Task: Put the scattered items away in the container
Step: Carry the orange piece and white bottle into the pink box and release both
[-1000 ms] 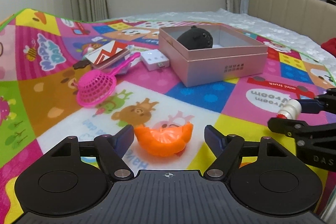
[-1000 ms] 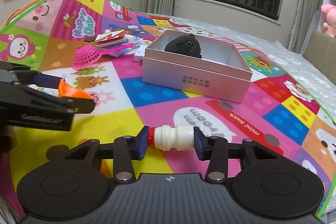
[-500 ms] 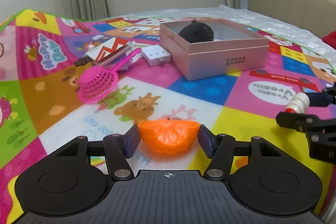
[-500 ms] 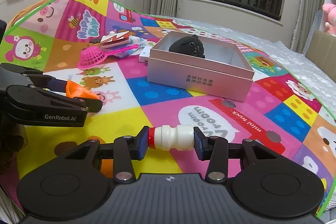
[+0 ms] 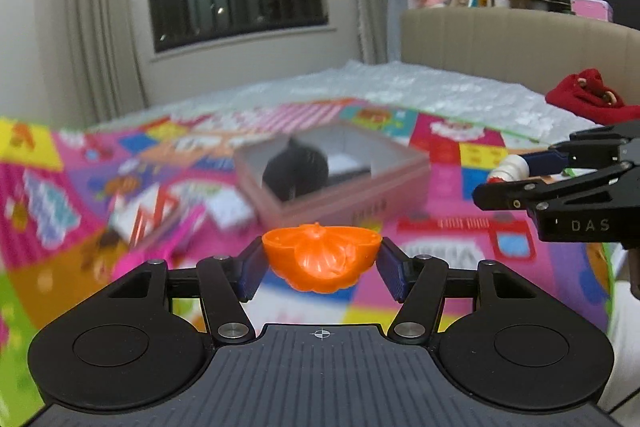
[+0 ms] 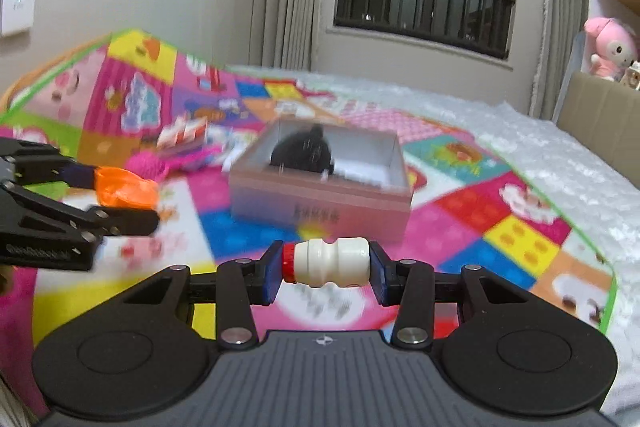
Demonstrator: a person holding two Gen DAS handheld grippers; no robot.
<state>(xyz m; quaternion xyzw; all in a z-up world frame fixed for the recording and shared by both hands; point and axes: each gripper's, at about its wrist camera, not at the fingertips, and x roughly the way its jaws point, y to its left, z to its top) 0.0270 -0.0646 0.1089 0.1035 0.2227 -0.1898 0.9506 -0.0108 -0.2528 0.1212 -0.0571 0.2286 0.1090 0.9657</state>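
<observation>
My left gripper (image 5: 320, 261) is shut on an orange toy tangerine (image 5: 320, 257), held above the play mat. The same tangerine (image 6: 124, 187) shows at the left of the right wrist view. My right gripper (image 6: 325, 267) is shut on a small white bottle with a red cap (image 6: 326, 262), lying crosswise between the pads; the bottle (image 5: 510, 169) also appears at the right in the left wrist view. Ahead of both stands the open pink box (image 5: 340, 205) (image 6: 320, 205) with a black plush toy (image 5: 296, 171) (image 6: 304, 155) inside.
Left of the box lie a pink toy strainer (image 6: 152, 163), a red-and-white card pack (image 6: 184, 133) and a small white block (image 5: 230, 209) on the colourful mat (image 6: 500, 211). A red cloth (image 5: 588, 99) lies on the white bedding at right; a headboard stands behind it.
The left gripper closed on the tangerine and lifted it off the mat. The right gripper rose too, still holding the bottle. Both views now tilt up toward the box.
</observation>
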